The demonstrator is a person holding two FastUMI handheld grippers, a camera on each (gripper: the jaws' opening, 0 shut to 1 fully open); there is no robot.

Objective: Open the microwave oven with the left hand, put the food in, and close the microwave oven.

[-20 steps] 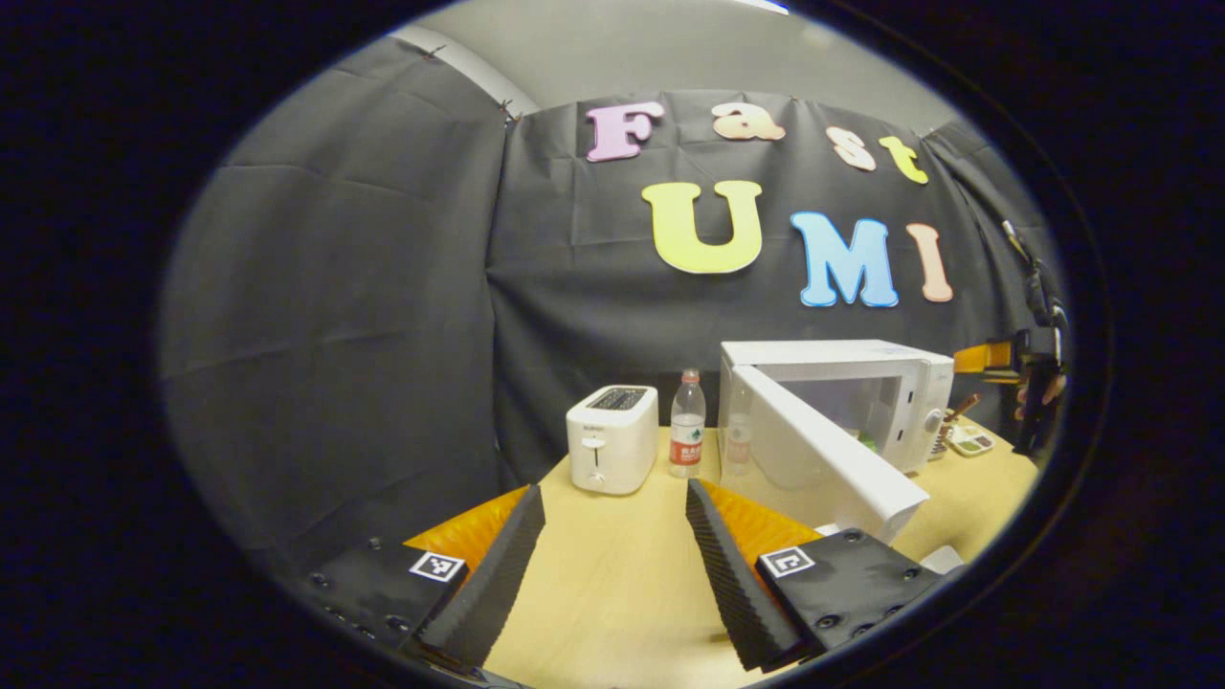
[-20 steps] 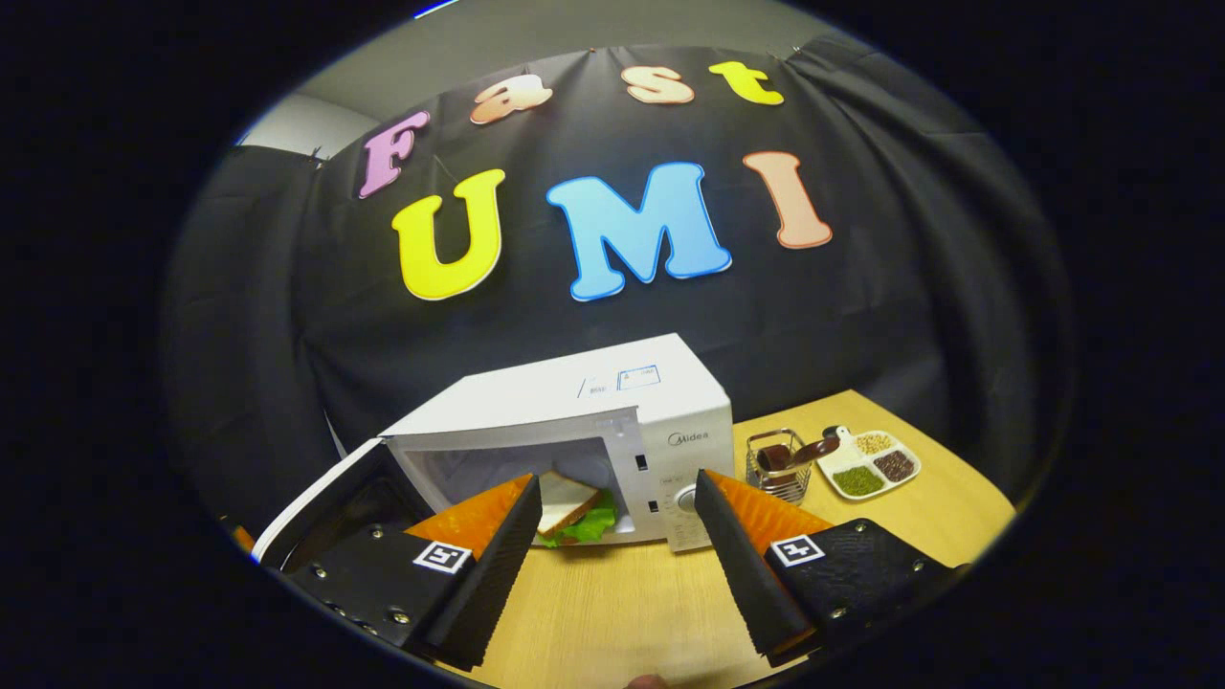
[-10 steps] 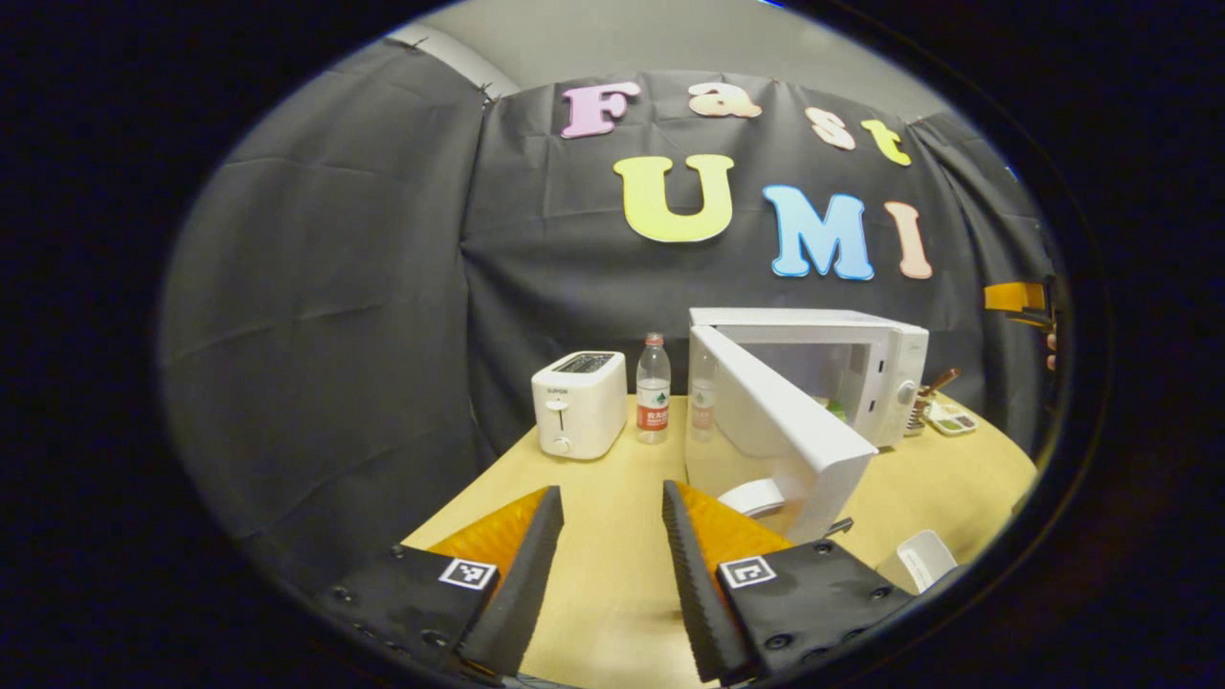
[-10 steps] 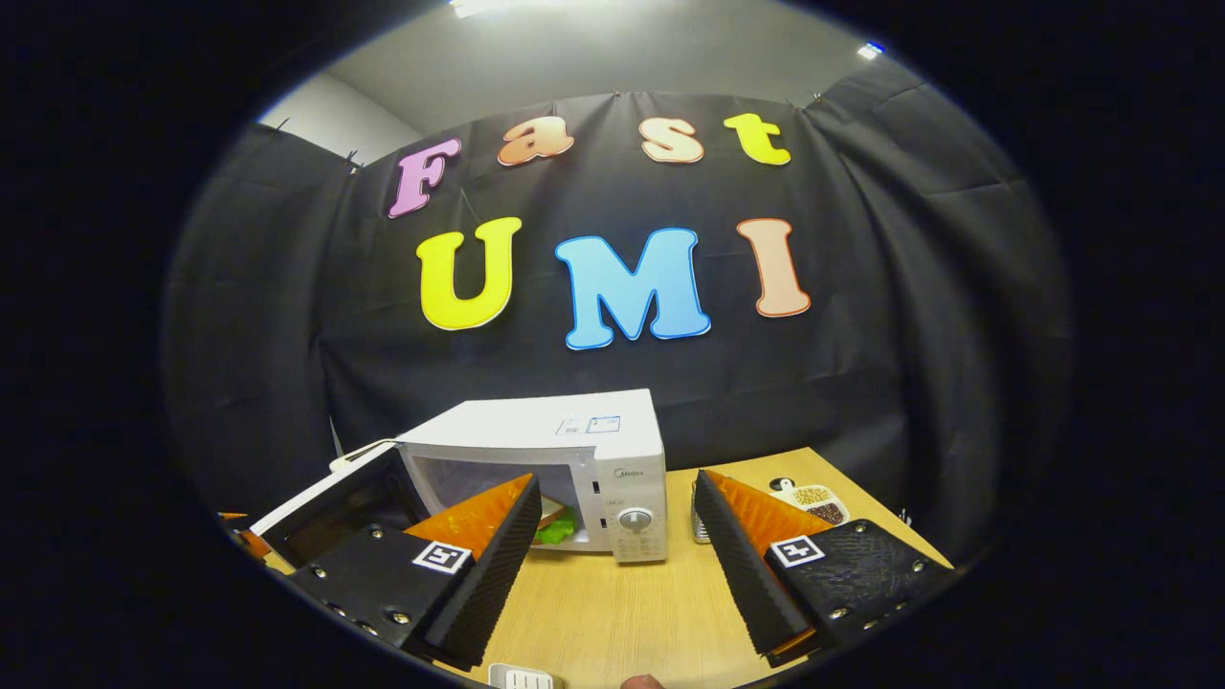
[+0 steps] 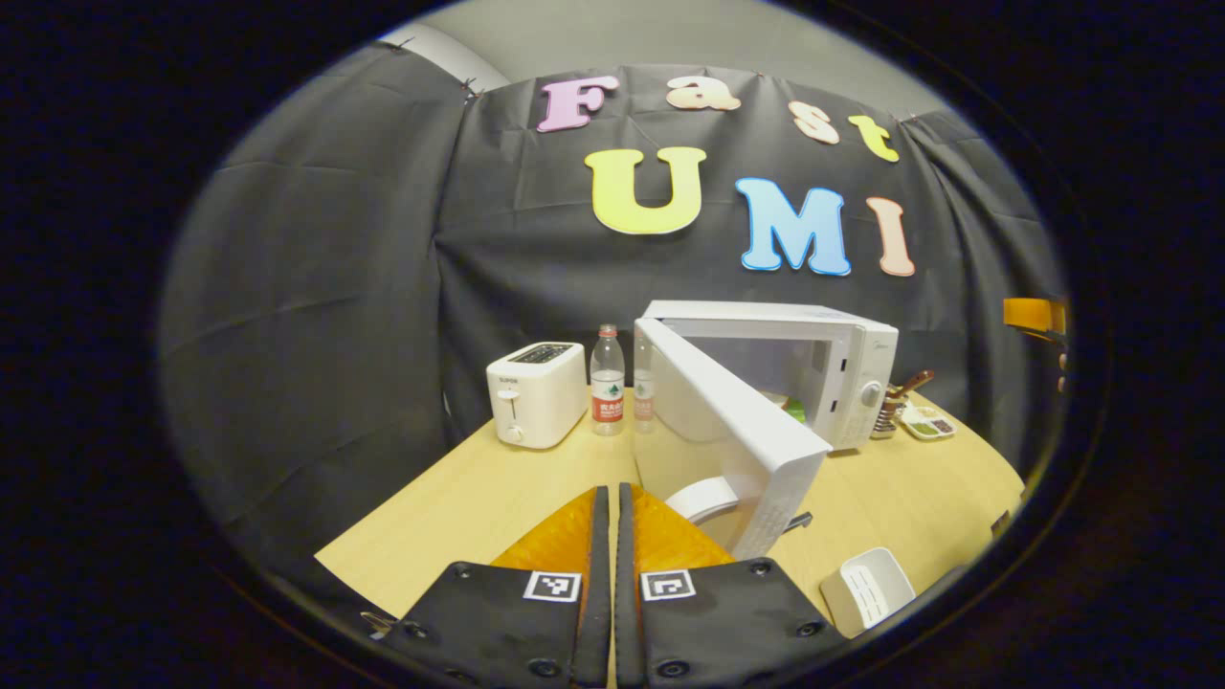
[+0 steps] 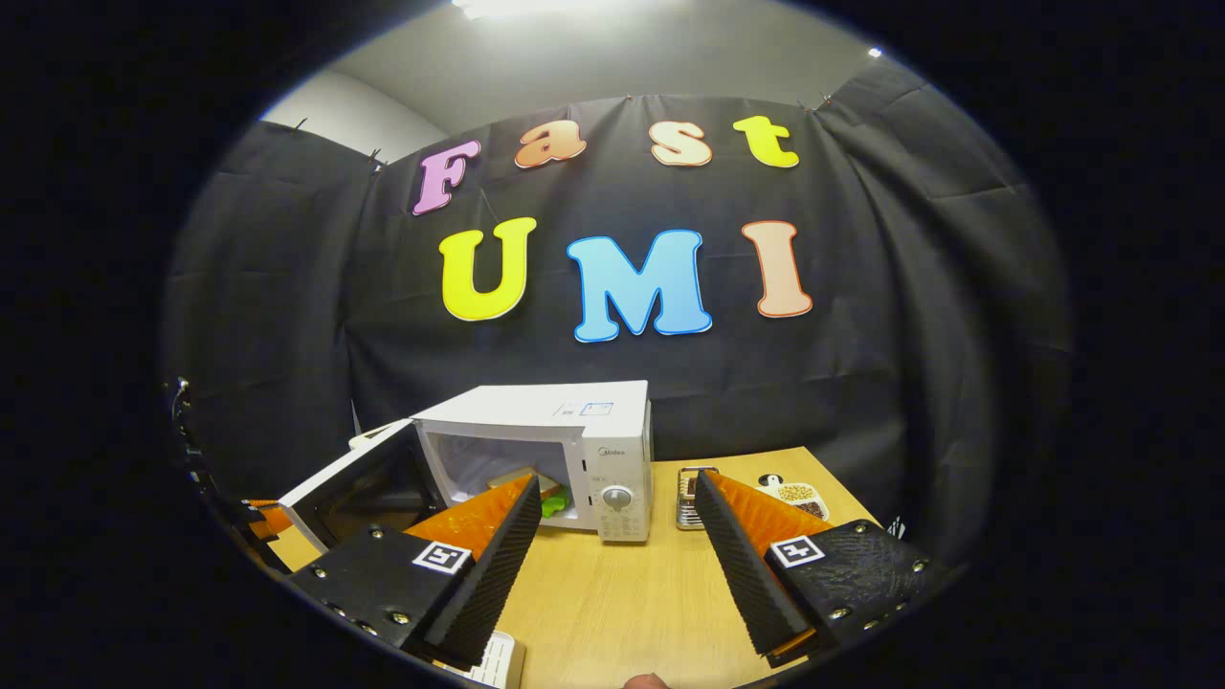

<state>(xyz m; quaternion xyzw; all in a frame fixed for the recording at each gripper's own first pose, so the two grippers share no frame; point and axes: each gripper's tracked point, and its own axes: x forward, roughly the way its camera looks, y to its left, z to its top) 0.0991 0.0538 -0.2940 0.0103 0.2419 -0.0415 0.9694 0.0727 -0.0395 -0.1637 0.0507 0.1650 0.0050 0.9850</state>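
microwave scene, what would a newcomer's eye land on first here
The white microwave at the back of the wooden table, its door swung wide open with food inside. Left of it stand a toaster and a water bottle.

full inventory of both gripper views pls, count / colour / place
microwave: 1, white, back of table, door swung open
sandwich: 1, bread with green leaf, inside microwave
toaster: 1, white, left of microwave
bottle: 1, clear, red label, between toaster and microwave
wire holder: 1, metal, right of microwave
divided dish: 1, white, grains in it, right of holder
white plate: 1, table, behind the open door
white box: 1, table's near edge
table: 1, light wood
left gripper: shut, empty
right gripper: open, empty
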